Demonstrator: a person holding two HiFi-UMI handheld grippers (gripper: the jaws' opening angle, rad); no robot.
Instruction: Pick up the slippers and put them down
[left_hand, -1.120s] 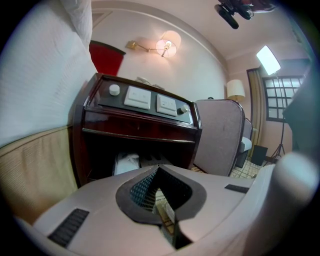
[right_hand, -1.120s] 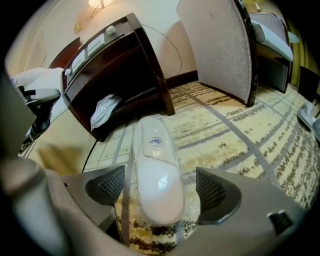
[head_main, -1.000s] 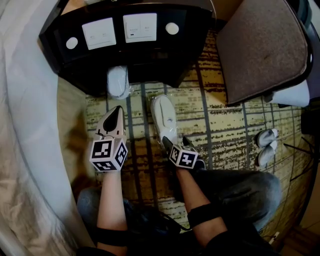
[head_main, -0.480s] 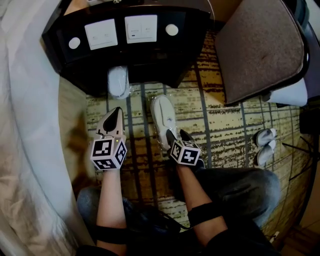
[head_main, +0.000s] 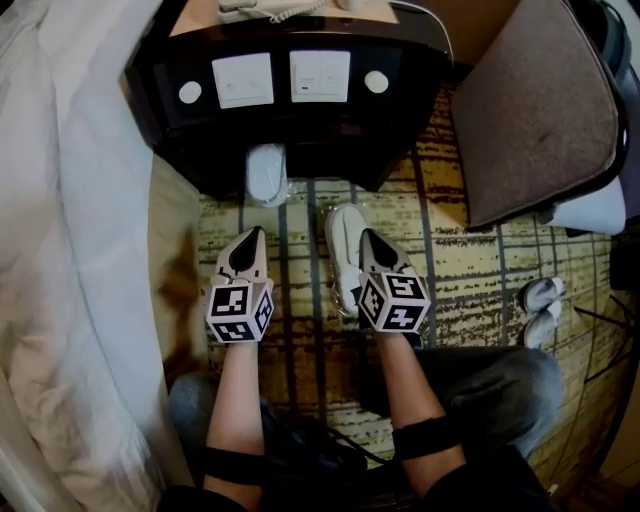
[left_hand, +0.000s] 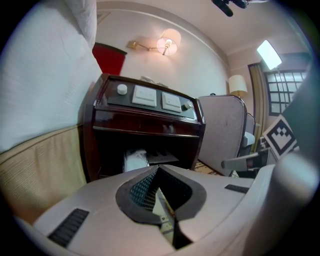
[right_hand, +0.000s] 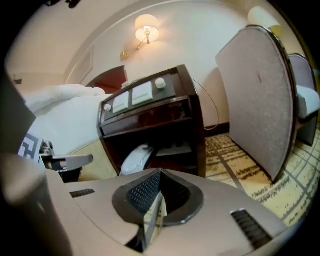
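Both our tools are closed and empty. The left hand-held gripper (head_main: 255, 240) has its jaws together on nothing. The right hand-held gripper (head_main: 368, 240) has just been closing its jaws, and nothing sits between them. The floor slipper (head_main: 343, 250) lies on the carpet (head_main: 460, 270) just beside the right one, on its left in the head view, below it and apart from the jaws. Its long axis runs from the nightstand (head_main: 300, 130) side back toward us, about parallel to that gripper. The shelf slipper (head_main: 267, 172) sits in the nightstand's low opening, its long axis also pointing out at us. It lies almost straight ahead of the left hand-held gripper and lower than it. We judge the left to be the nearer hand for that one. The move would be a reach forward and down along the line it points, with the jaws opened first and then closed across the slipper's narrow width, not its length. The right would have to cross over the floor slipper to get there.
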